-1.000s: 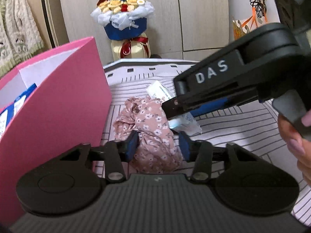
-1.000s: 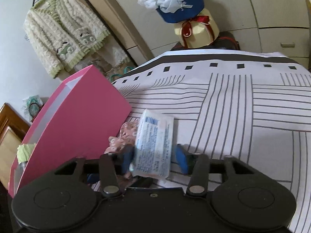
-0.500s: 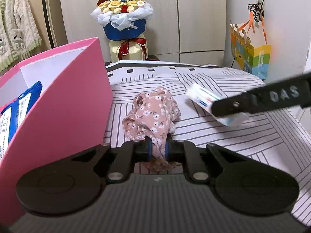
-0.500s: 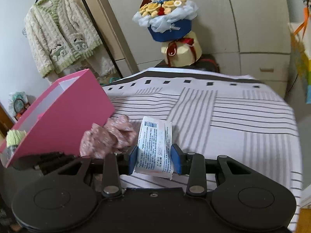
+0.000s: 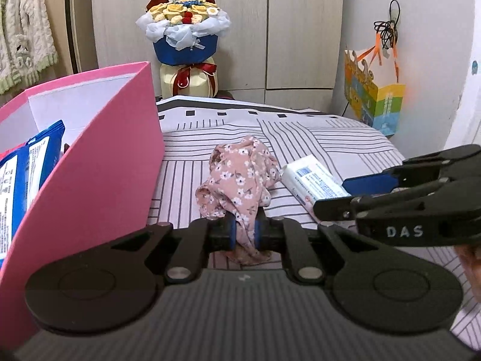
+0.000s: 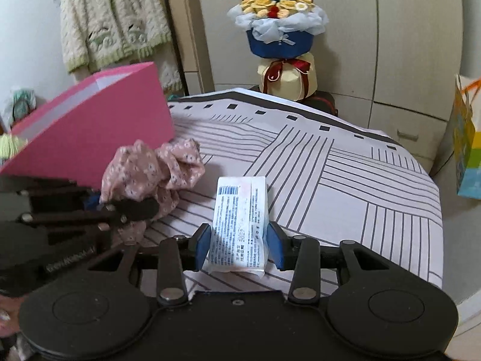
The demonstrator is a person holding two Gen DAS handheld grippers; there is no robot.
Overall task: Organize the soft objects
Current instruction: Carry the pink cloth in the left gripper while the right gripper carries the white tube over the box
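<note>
Left gripper (image 5: 244, 231): clamped tight on the near end of the floral scrunchie (image 5: 240, 177), which is bunched between the blue pads — a grip low on the fabric, likely so the whole piece lifts together.
Right gripper (image 6: 237, 245): straddles the near end of the tissue pack (image 6: 239, 225); jaws opening, pads just beside the wrapper and no longer squeezing it.
Tissue pack: lies flat on the striped bedsheet (image 6: 345, 180), right of the scrunchie.
Pink box (image 5: 99, 156): stands open on the left, a blue packet (image 5: 30, 165) already inside — probably the destination for soft items.
</note>
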